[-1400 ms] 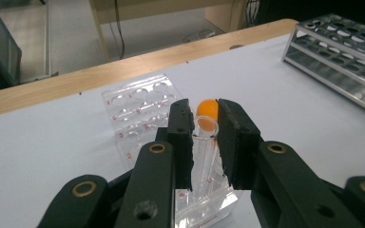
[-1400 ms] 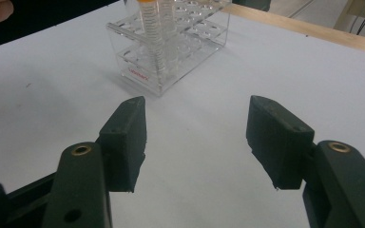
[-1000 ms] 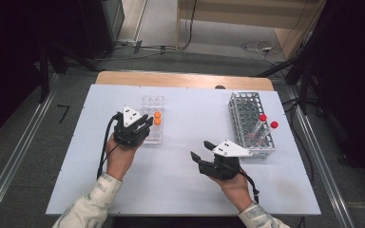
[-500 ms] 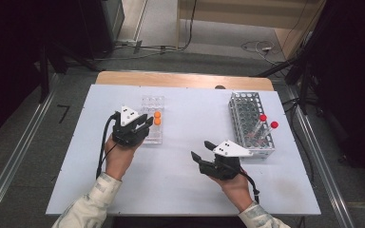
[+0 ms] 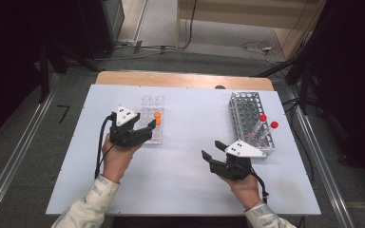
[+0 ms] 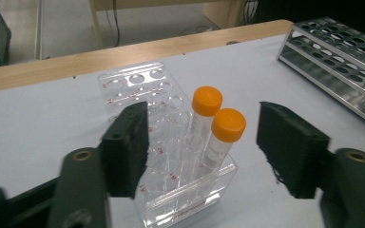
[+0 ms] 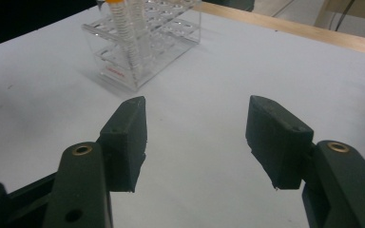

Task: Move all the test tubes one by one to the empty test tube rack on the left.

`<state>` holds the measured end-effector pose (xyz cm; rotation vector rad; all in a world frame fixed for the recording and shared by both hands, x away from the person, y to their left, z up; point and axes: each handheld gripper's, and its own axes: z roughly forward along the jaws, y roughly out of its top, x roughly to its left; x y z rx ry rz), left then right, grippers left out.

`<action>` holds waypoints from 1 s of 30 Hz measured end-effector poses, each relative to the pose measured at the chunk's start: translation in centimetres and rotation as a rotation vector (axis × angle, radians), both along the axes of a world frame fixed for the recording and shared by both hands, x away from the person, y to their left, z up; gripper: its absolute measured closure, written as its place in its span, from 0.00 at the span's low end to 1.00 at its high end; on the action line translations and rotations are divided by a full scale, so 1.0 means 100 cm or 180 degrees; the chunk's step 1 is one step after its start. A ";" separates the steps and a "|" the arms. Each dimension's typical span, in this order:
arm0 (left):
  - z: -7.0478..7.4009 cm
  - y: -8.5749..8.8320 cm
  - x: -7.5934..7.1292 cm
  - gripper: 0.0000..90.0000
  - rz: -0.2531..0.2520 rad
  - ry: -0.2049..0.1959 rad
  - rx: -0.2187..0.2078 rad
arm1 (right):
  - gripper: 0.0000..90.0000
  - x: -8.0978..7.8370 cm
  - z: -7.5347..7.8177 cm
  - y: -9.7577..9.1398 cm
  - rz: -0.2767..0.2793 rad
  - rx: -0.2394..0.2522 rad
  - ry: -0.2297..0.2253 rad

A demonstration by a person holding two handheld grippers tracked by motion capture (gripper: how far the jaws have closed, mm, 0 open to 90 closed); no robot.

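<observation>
In the high view the left gripper (image 5: 145, 129) sits at the clear rack (image 5: 152, 137), whose two orange-capped tubes (image 5: 157, 118) read as mere dots. The left gripper view resolves them: both tubes (image 6: 221, 137) stand upright in the rack's (image 6: 180, 199) near corner, between jaws that have just been opening (neither pad touches them). Farther right, the right gripper (image 5: 212, 151) hovers over bare table (image 5: 185, 171), jaws spread with nothing between them. At the far right a metal rack (image 5: 247, 109) holds two red-capped tubes (image 5: 268, 121).
</observation>
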<state>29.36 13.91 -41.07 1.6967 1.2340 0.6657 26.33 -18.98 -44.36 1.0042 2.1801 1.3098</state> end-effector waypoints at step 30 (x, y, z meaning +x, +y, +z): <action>0.001 0.005 -0.001 0.25 0.0186 -0.0071 -0.0112 | 0.52 0.036 -0.003 -0.134 -0.1474 -0.0058 -0.0175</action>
